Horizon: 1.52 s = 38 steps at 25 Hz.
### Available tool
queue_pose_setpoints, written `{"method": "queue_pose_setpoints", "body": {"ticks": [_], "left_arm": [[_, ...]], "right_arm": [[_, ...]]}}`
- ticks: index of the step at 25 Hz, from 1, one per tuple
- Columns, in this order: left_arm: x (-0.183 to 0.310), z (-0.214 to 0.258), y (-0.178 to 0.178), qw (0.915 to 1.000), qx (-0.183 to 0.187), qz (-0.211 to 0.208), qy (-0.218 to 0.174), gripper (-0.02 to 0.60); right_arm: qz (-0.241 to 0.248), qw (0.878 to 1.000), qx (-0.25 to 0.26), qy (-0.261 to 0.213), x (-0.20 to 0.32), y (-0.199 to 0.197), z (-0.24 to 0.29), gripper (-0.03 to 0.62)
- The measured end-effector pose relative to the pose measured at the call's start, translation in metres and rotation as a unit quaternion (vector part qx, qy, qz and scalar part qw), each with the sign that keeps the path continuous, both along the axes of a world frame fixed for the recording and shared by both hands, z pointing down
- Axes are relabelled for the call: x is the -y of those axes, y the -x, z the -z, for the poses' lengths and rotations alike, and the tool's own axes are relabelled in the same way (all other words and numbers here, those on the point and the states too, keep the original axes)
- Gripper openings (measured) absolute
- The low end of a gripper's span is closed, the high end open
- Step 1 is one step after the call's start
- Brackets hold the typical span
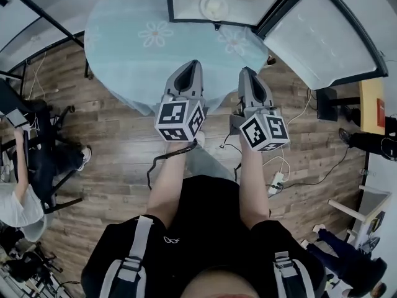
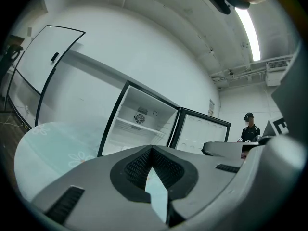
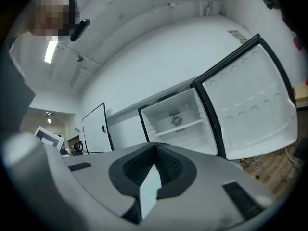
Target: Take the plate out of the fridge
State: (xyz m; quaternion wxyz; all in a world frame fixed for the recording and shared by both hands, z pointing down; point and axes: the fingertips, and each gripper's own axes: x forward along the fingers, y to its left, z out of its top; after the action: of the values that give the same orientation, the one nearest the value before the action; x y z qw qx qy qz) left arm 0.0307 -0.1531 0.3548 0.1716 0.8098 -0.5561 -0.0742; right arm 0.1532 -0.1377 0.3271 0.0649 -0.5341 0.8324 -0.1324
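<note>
White plate [image 1: 214, 7] sits in open fridge [image 1: 186, 2]; my left gripper [image 1: 191, 67], right gripper [image 1: 247, 73] both closed, empty, over table [image 1: 124, 48] edge.

Brown wood-plank floor [image 1: 118, 148] fills the middle of the head view. A round table [image 1: 124, 54] under a pale blue flowered cloth stands at upper centre-left. A white power strip [image 1: 276, 182] with cables lies right of centre. The left gripper view shows a white wall [image 2: 144, 47], a lit ceiling tube light [image 2: 250, 28] at upper right and a black-framed white panel [image 2: 43, 57] at upper left.
</note>
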Motion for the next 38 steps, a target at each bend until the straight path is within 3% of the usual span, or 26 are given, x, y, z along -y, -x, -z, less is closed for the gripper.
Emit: {"method": "queue_pose_setpoints", "body": {"ticks": [4,13,23,29,38], "left_arm": [[0.035,0.006,-0.013,1.0000,0.007,0.004,0.003,-0.006],[0.064,0.015,0.008,0.9993,-0.002,0.033,0.018,-0.006],[0.085,0.005,-0.001,0.9991,-0.013,0.006,0.039,-0.006],[0.104,-0.023,-0.012,0.9955,-0.055,-0.015,0.075,-0.006],[0.130,-0.069,-0.011,0.9913,-0.060,-0.027,0.114,-0.005]], "right_arm": [[0.030,0.999,0.008,0.010,0.036,0.005,-0.002,0.005],[0.070,0.997,0.024,0.007,0.072,0.025,0.008,0.005],[0.057,0.998,0.028,0.025,0.093,0.022,-0.004,0.005],[0.047,0.997,0.025,0.060,0.106,0.008,-0.036,0.005],[0.047,0.994,0.010,0.097,0.131,0.023,-0.082,0.006]]}}
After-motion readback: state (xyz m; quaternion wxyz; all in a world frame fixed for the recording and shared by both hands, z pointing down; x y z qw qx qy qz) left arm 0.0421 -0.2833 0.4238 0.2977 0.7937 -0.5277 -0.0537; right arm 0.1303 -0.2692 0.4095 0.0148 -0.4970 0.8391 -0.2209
